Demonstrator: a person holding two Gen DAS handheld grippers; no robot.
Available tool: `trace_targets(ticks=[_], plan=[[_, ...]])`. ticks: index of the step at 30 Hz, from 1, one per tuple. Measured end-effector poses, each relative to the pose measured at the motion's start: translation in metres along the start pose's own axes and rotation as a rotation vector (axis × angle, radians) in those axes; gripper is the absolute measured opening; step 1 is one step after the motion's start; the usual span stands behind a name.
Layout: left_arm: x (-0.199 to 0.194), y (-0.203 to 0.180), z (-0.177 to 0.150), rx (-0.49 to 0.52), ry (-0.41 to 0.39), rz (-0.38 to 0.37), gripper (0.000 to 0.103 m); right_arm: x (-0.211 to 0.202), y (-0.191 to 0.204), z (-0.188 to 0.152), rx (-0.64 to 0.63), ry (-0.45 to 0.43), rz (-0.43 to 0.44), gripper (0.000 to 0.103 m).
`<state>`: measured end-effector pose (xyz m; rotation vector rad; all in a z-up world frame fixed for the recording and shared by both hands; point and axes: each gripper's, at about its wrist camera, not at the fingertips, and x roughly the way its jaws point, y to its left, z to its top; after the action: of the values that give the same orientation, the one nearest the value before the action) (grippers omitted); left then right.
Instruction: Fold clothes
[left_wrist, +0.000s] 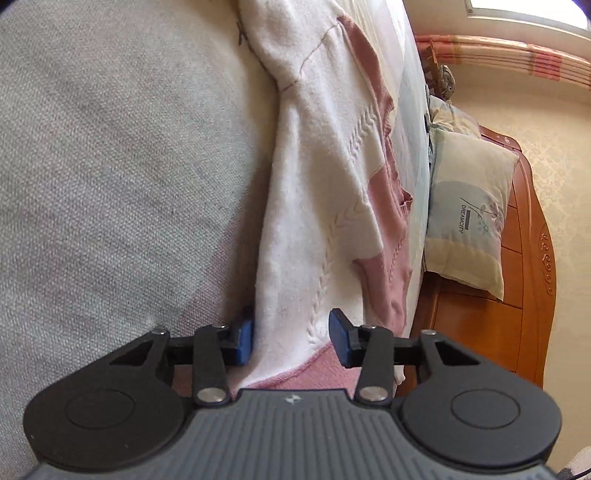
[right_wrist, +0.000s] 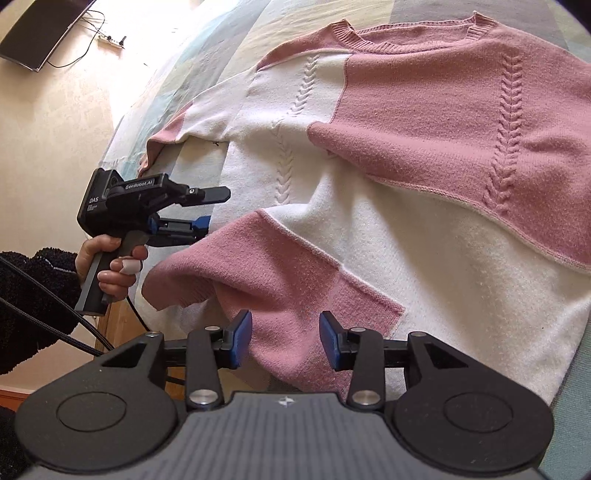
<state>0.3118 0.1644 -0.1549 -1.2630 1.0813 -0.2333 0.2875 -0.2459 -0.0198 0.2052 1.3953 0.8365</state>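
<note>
Pink-and-white knit sweater (right_wrist: 369, 177) lies spread on bed (right_wrist: 207, 48). R gripper (right_wrist: 285, 341) gapes over pink hem; L gripper (left_wrist: 291, 338), likewise wide, straddles fabric edge. Only L view shows pillow (left_wrist: 469, 206), wooden headboard (left_wrist: 524, 258); only R view shows hand (right_wrist: 107, 273).

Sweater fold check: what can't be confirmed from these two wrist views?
- Sweater: its hem, right wrist view, hidden behind the right gripper body.
- Left gripper: whether its pads pinch the cloth, left wrist view; fabric lies between open jaws.
- Pillow: small print under "DREAMCITY", too small.
- Far sleeve, right wrist view: cut off by the frame edge.
</note>
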Motion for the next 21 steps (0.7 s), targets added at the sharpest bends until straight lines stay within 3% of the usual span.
trace_targets(ticks=[3, 4, 5, 6, 15, 21], plan=[[0.012, -0.013, 0.006, 0.067, 0.027, 0.022, 0.038, 0.002, -0.005, -0.004, 0.032, -0.004, -0.015, 0.046], [0.013, -0.020, 0.005, 0.111, 0.033, 0.076, 0.031, 0.003, -0.006, -0.005, 0.038, -0.005, -0.020, 0.046], [0.013, -0.028, 0.004, 0.154, 0.039, 0.130, 0.013, 0.004, -0.006, -0.005, 0.042, -0.007, -0.023, 0.046], [0.014, -0.034, 0.003, 0.194, 0.044, 0.181, 0.007, 0.005, -0.005, -0.005, 0.044, -0.010, -0.026, 0.046], [-0.046, -0.060, 0.014, 0.251, -0.075, 0.299, 0.004, 0.000, -0.008, -0.004, 0.050, -0.021, -0.065, 0.046], [-0.049, -0.049, 0.016, 0.270, -0.014, 0.396, 0.008, -0.002, -0.018, -0.005, 0.092, -0.038, -0.087, 0.046]])
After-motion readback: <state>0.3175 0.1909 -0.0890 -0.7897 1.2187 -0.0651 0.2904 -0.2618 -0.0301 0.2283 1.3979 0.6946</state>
